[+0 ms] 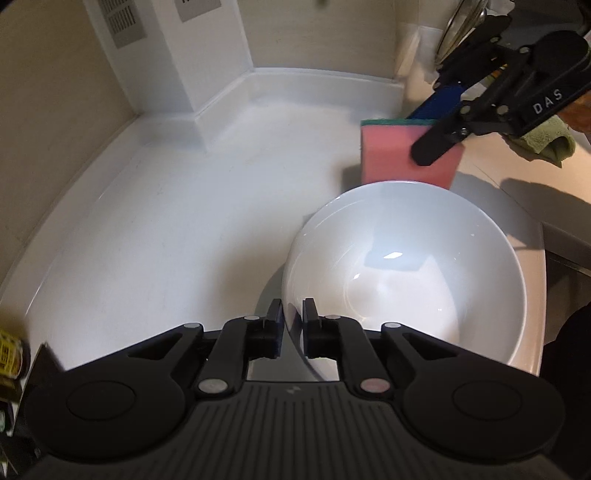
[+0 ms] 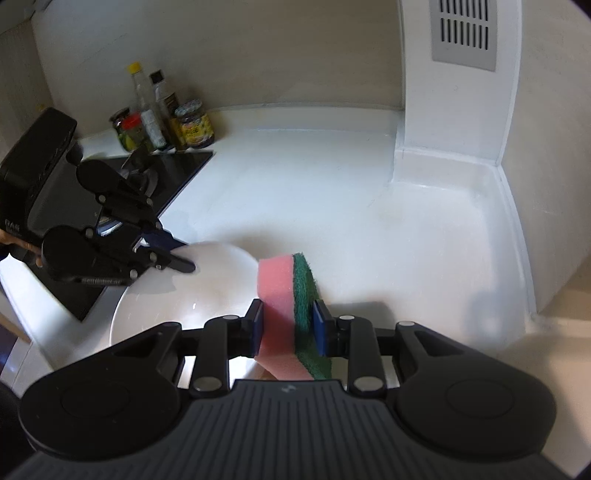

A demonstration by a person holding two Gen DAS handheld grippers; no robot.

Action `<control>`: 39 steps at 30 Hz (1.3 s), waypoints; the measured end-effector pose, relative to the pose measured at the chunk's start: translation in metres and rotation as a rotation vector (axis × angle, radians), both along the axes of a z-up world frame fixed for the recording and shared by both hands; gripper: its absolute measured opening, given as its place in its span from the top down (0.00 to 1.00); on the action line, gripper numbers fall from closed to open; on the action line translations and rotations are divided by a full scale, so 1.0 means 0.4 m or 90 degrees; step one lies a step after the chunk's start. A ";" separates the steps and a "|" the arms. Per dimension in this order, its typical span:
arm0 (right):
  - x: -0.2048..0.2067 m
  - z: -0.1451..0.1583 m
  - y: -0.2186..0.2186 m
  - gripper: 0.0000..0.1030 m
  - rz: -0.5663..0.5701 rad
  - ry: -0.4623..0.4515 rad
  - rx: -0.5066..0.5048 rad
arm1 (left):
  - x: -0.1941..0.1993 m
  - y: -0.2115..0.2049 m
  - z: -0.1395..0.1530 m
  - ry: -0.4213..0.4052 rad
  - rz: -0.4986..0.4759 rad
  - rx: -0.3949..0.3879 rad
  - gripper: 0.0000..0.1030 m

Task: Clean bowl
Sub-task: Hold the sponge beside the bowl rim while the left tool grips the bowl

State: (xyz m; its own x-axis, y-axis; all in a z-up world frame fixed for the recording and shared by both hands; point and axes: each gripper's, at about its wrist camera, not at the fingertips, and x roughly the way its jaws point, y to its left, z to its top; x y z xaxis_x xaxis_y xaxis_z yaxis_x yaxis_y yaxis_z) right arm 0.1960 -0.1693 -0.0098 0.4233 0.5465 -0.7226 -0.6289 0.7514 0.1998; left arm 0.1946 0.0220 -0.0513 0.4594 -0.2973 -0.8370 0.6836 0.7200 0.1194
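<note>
Room: a kitchen corner with beige walls, a white boxed column carrying a grey vent (image 2: 463, 33), and a cluster of bottles and jars (image 2: 162, 118) at the back beside a black hob (image 2: 173, 166).
Surface: a glossy white counter (image 1: 166, 221) with a raised lip along the wall; a green cloth (image 1: 546, 142) lies near its right end.
Bowl: the white bowl (image 1: 406, 266) sits on the counter near its front edge, inside facing up and looking bare and shiny.
Left gripper: the left gripper (image 1: 291, 321) straddles the near rim of the bowl, jaws narrowed to a slim gap with the wall between them; whether the pads actually press I cannot tell.
Right gripper: the right gripper (image 2: 290, 326) is clamped on a pink and green sponge (image 2: 291, 295), held on edge just past the bowl's far rim.
Step in hand: steadying the bowl and bringing the sponge to it, I'd say; scrubbing looks not yet begun.
Next move: likely lower the sponge into the bowl and wipe round the inside, with the rim held firmly enough that the bowl doesn't skid on the slick counter.
</note>
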 end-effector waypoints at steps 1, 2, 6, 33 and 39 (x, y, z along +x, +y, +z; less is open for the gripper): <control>0.002 -0.002 -0.001 0.77 -0.006 0.001 0.005 | 0.001 0.005 0.002 0.001 0.020 -0.014 0.92; 0.002 -0.005 -0.005 0.77 -0.017 0.005 0.017 | -0.002 0.013 0.006 0.002 0.059 -0.034 0.92; -0.010 -0.012 -0.023 0.77 -0.041 0.015 0.045 | -0.051 0.046 0.019 0.016 0.255 -0.082 0.81; -0.024 -0.014 -0.019 0.77 -0.050 0.007 0.058 | -0.117 0.062 0.051 0.006 0.272 -0.032 0.86; -0.044 -0.004 -0.027 0.77 -0.030 0.011 0.039 | -0.095 0.063 0.032 0.025 0.192 -0.013 0.92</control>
